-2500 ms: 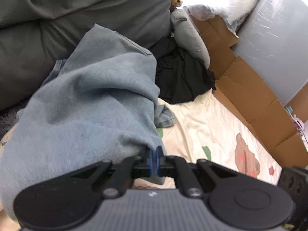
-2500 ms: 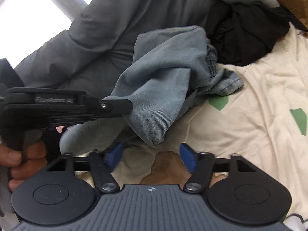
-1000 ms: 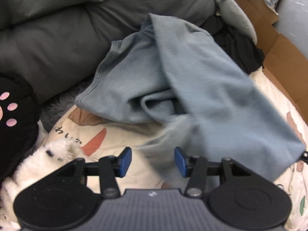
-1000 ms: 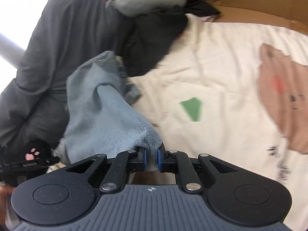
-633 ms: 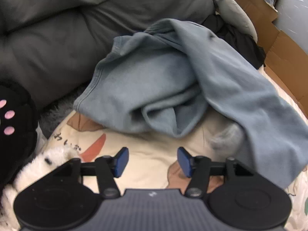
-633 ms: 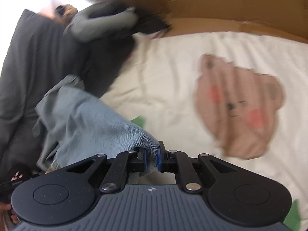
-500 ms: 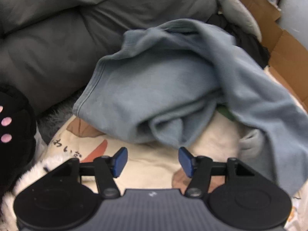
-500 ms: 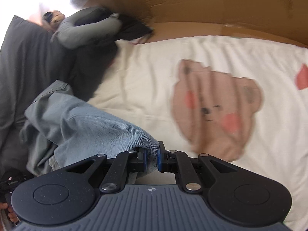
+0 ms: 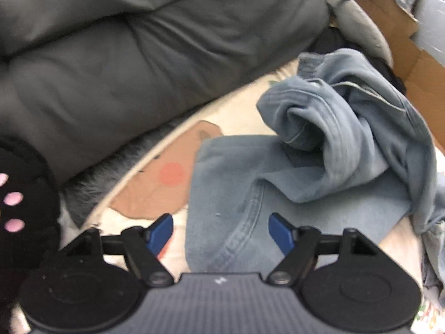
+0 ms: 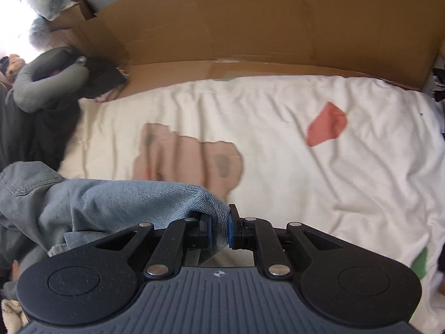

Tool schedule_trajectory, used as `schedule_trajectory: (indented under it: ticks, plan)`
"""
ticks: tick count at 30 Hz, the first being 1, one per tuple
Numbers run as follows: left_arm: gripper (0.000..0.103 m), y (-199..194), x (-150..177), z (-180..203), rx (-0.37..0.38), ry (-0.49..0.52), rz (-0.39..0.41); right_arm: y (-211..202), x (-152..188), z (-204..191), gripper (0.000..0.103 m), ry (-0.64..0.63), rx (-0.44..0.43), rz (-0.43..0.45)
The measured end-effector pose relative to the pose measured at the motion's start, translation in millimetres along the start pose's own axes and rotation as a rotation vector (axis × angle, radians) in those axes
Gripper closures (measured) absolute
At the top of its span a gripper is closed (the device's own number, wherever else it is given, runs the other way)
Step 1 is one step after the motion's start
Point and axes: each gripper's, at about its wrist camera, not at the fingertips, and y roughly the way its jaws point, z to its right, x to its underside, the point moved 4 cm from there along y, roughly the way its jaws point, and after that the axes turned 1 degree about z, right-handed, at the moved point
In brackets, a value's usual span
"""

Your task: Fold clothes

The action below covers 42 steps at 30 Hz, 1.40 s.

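Right fingers (image 10: 206, 231) pinch jeans (image 10: 111, 203); left fingers (image 9: 160, 232) spread.

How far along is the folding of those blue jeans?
Barely begun. The jeans lie bunched and twisted on the bear-print sheet, with no neat fold visible. In hand: the right gripper pinches one denim end, stretching it over the sheet. The left gripper is open above the fabric. Flattening and all folds remain.

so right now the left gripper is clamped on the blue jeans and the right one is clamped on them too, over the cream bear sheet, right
Not quite. The left gripper is open, its jaws spread over the blue jeans without pinching them, as the left wrist view shows. The right gripper is clamped on the denim, over the cream bear sheet.
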Motion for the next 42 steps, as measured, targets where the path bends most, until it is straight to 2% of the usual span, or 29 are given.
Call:
schedule_trajectory:
  ticks: [3,6,10,12,24,30,37,42]
  plan:
    - [0.024,8,11,10,0.046,0.023,-0.034,2,4,-1,0.089,-0.045,0.009,-0.035]
    - [0.024,16,21,15,0.043,0.062,-0.056,-1,7,-3,0.085,-0.088,0.041,-0.049]
    - [0.024,15,26,10,0.052,0.062,-0.063,-11,13,4,0.081,-0.084,0.033,-0.073]
    - [0.024,12,25,7,0.059,0.069,-0.061,-16,17,4,0.074,-0.091,0.035,-0.082]
    - [0.027,6,34,8,0.095,0.248,-0.102,-31,50,-9,0.074,-0.092,-0.007,-0.124]
    - [0.027,0,44,12,0.090,0.316,-0.129,-28,67,-19,0.074,-0.097,-0.019,-0.143]
    - [0.026,19,42,23,0.009,0.410,-0.097,-21,80,-32,0.074,-0.069,-0.061,-0.161]
    - [0.026,32,46,37,-0.002,0.514,-0.072,-20,91,-43,0.074,-0.076,-0.082,-0.168]
